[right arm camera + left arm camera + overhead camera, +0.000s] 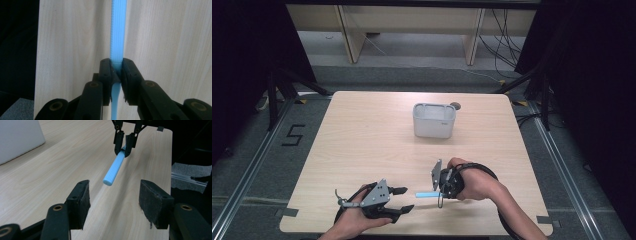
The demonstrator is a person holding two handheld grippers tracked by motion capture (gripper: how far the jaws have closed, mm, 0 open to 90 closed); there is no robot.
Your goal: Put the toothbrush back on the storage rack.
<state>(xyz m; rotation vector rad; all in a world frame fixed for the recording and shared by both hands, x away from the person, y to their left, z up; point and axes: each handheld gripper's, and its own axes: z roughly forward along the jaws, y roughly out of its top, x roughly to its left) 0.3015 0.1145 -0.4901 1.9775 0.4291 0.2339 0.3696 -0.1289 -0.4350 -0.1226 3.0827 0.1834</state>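
Nearest the person's edge of the table, the left gripper sits low over the wood with its jaws spread wide and nothing between them. In the left gripper view its two black pads stand well apart and bare.

Just beyond and to the right, the right gripper is clamped narrowly on a light blue ribbed handle, apparently of a toothbrush or similar tool. The right gripper view shows the pads pinching it where the ribbed grip narrows to a thin neck.

The governing relation: the handle is held clear of the table, its long axis running roughly left to right, its free blunt end pointing at the open left jaws. That end lies just short of the gap and slightly above it, near but not touching. The left hand is the nearer free hand; a handover looks the likely next step.

At the far middle stands a white rectangular container, well apart from both grippers.
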